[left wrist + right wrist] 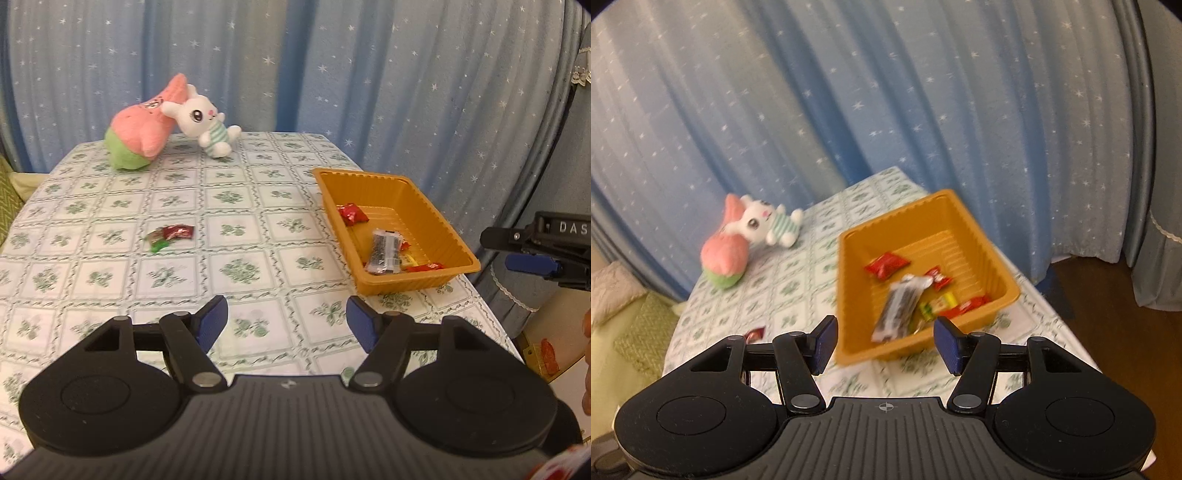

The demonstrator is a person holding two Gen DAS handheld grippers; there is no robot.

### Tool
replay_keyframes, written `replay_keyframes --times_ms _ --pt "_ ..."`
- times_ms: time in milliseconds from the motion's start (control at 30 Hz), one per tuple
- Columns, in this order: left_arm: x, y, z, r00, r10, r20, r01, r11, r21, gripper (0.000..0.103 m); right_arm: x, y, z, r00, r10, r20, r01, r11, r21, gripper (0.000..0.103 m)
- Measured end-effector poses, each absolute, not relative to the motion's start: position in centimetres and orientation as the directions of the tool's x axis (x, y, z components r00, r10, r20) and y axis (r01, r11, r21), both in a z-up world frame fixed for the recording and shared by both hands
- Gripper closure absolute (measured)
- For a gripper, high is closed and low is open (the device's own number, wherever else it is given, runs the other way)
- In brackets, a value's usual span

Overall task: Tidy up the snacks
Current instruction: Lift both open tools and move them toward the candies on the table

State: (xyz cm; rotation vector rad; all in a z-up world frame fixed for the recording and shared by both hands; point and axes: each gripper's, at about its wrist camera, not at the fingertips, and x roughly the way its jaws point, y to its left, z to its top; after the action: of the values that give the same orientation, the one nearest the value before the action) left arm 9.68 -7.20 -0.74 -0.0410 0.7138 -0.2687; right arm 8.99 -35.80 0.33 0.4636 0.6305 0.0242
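An orange plastic tray [421, 192] [975, 229] stands at the table's right side. It holds a dark long snack packet [384, 252] [897, 312], red wrappers [351, 213] [886, 265] and small yellow and green candies [938, 305]. Two loose snacks, one red [179, 232] and one green [158, 244], lie on the cloth left of the tray. My left gripper [287, 325] hovers open over the near cloth with nothing between its pads. My right gripper [885, 343] hangs open in front of the tray's near wall, empty; it also shows at the right edge [532, 264] of the left wrist view.
A pink and green plush [142, 129] [726, 258] and a white rabbit plush [205, 118] [772, 221] lie at the table's far end. A floral tablecloth [229, 229] covers the table. Blue starred curtains [332, 66] hang behind. The table's right edge drops to a wooden floor [1089, 288].
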Motion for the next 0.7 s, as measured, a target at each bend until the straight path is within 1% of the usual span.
replay_keyframes --times_ms 300,700 --pt "7.2 -3.3 -0.4 0.744 -0.204 -0.636 0.17 0.979 -0.115 0.027 7.0 -30.8 -0.6 0.784 0.198 -0.588 0.048 0.925 0.376 0.043" --pt "6.3 0.9 -0.3 0.756 -0.141 -0.64 0.093 0.99 -0.109 0.027 6.4 -27.3 -1.1 0.759 0.24 -0.605 -0.019 0.938 0.347 0.042"
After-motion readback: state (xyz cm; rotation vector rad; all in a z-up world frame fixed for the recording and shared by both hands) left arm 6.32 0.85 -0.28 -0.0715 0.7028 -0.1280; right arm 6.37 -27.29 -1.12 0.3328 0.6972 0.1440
